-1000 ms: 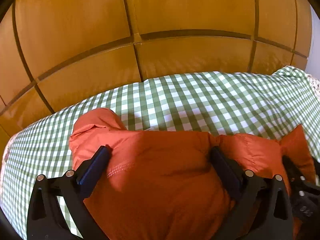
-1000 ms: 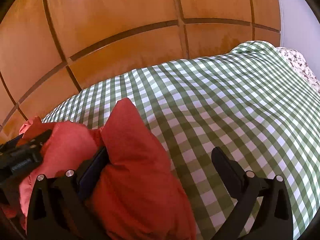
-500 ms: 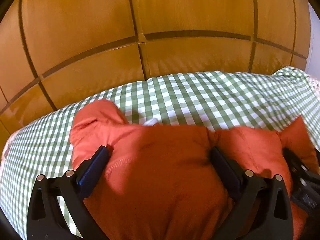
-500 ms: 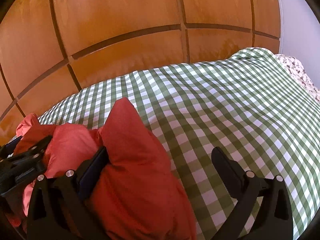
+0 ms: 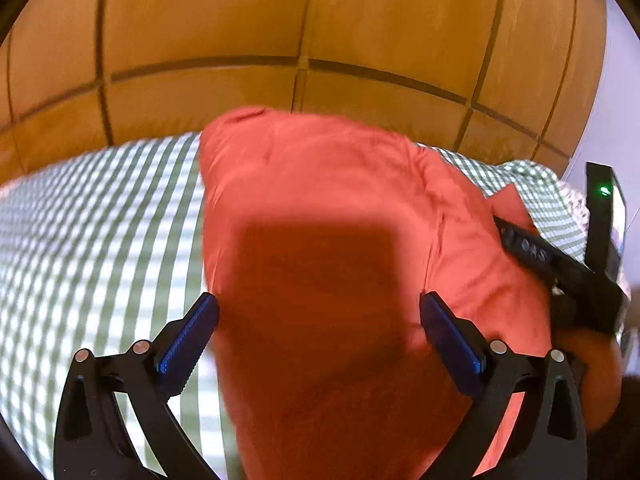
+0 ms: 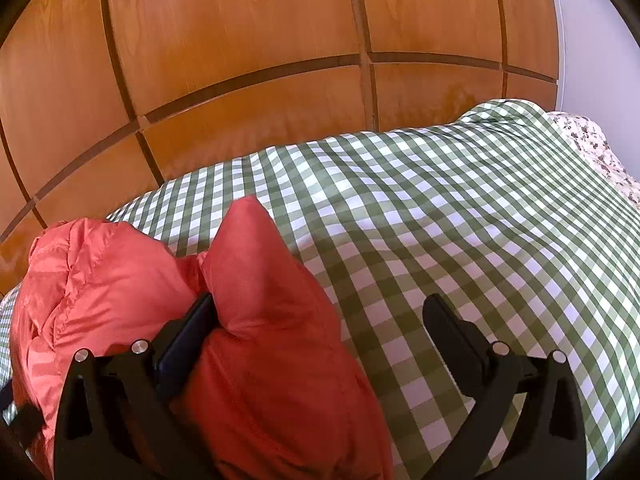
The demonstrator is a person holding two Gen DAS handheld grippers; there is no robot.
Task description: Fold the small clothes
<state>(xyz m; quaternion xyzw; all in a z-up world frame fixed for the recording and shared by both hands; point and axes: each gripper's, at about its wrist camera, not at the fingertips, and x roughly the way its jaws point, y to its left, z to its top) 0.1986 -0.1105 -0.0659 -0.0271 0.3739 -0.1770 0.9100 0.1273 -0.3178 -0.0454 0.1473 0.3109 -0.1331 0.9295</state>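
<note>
1. Both tongs spread wide: left gripper, right gripper.
2. Orange garment bunched between left fingers, over checked bedcover; contact unclear.
3. Left view motion-blurred; garment's lower edge cut off.

The green checked bed lay open to the right; the orange garment and wooden wall blocked left and ahead.
</note>
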